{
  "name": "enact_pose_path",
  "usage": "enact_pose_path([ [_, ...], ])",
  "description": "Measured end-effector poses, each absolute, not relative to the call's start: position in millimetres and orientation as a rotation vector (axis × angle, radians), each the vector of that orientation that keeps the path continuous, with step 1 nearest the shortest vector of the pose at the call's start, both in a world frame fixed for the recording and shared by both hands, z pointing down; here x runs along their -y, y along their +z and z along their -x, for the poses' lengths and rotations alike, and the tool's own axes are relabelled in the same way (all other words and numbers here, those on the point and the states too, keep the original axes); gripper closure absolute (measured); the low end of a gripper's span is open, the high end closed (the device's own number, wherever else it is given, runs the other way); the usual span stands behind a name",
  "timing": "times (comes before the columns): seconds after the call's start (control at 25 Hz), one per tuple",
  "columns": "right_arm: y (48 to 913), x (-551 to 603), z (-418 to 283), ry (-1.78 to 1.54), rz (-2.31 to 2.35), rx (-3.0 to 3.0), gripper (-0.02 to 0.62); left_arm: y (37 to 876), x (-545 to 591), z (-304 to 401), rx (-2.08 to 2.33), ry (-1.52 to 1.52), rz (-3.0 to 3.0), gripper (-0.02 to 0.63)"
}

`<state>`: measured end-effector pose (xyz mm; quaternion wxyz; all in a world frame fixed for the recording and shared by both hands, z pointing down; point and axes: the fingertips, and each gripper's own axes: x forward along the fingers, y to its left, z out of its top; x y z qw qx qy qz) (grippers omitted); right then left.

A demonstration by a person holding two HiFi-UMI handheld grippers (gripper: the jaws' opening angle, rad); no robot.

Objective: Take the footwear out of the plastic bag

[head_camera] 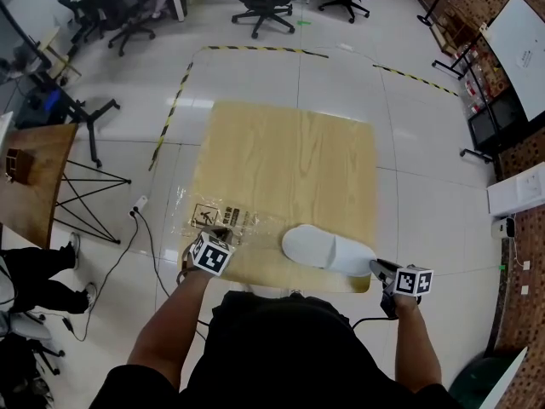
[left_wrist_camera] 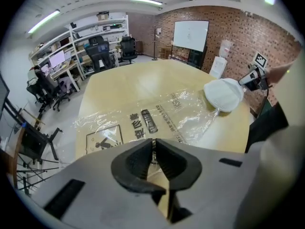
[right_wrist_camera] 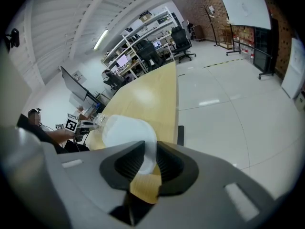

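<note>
A white slipper (head_camera: 328, 250) lies near the front edge of the light wooden table (head_camera: 289, 152), outside the bag. My right gripper (head_camera: 375, 267) is shut on its heel end; in the right gripper view the slipper (right_wrist_camera: 126, 130) runs in between the pads of that gripper (right_wrist_camera: 148, 156). A clear plastic bag (head_camera: 217, 216) with black print lies flat at the table's front left. My left gripper (head_camera: 226, 233) is at the bag's near edge. In the left gripper view its jaws (left_wrist_camera: 153, 144) meet on the bag's thin film (left_wrist_camera: 143, 120), and the slipper (left_wrist_camera: 223, 93) shows beyond to the right.
Office chairs (head_camera: 264, 2) stand on the tiled floor behind the table, with yellow-black tape (head_camera: 174, 100) marking it. A dark wooden side table (head_camera: 30, 177) and a cable (head_camera: 140, 228) are at the left. A whiteboard (head_camera: 524, 45) and a white box (head_camera: 515, 190) are at the right.
</note>
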<state>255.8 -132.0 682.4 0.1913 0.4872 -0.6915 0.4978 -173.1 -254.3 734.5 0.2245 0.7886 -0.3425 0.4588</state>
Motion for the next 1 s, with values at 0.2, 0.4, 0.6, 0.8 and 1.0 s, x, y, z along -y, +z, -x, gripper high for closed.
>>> enact_pose_path([
  [0.2, 684, 131, -261, 1.422, -1.343, 1.940, 0.512, 733, 288, 202, 1.140, 1.186, -2.050, 0.580],
  [0.4, 690, 146, -223, 1.435, -1.279, 1.981, 0.512, 713, 336, 157, 1.144, 1.105, -2.143, 0.581],
  [0.6, 694, 177, -164, 1.408, -1.147, 2.054, 0.512, 710, 351, 94, 1.030, 1.092, -2.183, 0.581],
  [0.8, 692, 198, -121, 1.334, -1.031, 2.081, 0.509, 705, 355, 45, 0.952, 1.118, -2.235, 0.581],
  [1.0, 687, 211, -116, 1.231, -1.001, 2.116, 0.491, 693, 365, 17, 0.990, 1.084, -2.256, 0.523],
])
